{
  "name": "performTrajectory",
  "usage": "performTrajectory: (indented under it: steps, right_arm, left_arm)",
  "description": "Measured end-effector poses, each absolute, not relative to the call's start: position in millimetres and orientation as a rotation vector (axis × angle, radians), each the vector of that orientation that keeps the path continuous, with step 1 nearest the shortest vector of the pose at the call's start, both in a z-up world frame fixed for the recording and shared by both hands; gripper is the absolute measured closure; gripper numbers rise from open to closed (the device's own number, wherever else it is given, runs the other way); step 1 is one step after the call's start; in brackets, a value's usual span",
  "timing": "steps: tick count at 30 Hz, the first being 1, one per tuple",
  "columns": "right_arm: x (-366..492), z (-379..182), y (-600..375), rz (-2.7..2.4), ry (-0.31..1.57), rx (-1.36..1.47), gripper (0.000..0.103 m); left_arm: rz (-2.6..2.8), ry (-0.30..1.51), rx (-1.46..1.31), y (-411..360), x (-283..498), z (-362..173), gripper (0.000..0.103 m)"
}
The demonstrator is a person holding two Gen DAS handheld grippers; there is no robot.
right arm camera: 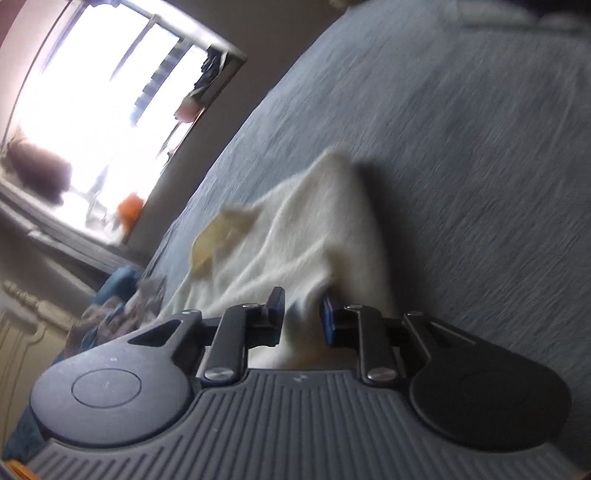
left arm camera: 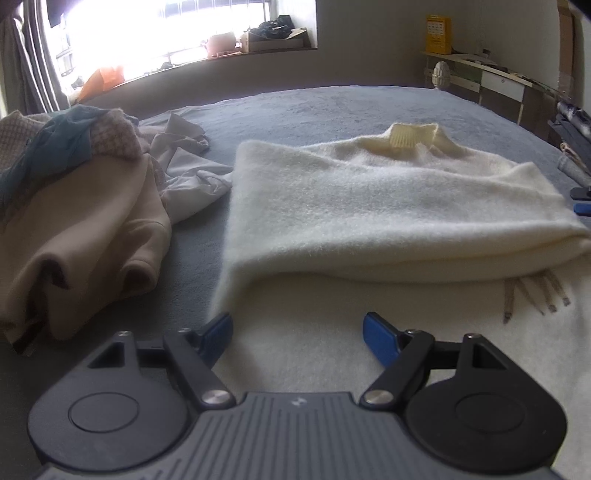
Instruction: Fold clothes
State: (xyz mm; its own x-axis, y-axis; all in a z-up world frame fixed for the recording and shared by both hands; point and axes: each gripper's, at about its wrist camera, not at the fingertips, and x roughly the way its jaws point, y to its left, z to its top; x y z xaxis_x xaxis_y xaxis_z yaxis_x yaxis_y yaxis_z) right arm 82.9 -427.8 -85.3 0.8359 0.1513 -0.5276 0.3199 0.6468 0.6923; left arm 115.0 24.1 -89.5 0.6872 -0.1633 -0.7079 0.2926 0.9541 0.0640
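Bare grey bed point(left arm camera: 332, 107) lies open beyond the folded cream sweater point(left arm camera: 388, 206) and in a narrow lane on its left. Left of that lane, a heap of clothes point(left arm camera: 85, 206) blocks passage. The sweater fills the near middle, with fabric between the right gripper's point(right arm camera: 303, 314) jaws.

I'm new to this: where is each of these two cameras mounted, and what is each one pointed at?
Left wrist view: sits on the left tool, looking forward and down across the bed at the cream sweater, a pile of clothes to its left; its own blue fingers stand wide apart, empty.
Right wrist view: sits on the right tool, tilted and blurred, looking along the sweater; its fingers stand narrowly apart with sweater cloth between them.
Shared: the sweater, the grey bed, the bright window.
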Motion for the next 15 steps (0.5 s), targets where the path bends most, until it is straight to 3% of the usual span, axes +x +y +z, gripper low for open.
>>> performTrajectory:
  steps: [8, 13, 15]
  right_arm:
    - [94, -28, -364, 0.037, 0.491, 0.363, 0.080]
    - [120, -44, -275, 0.255, 0.527, -0.029, 0.082]
    - [137, -67, -259, 0.272, 0.625, -0.127, 0.082]
  left_arm:
    - [-0.265, 0.605, 0.153, 22, 129, -41, 0.022]
    - [-0.299, 0.742, 0.152, -22, 167, -76, 0.021]
    - [-0.282, 0.751, 0.187, -32, 168, -95, 0.019]
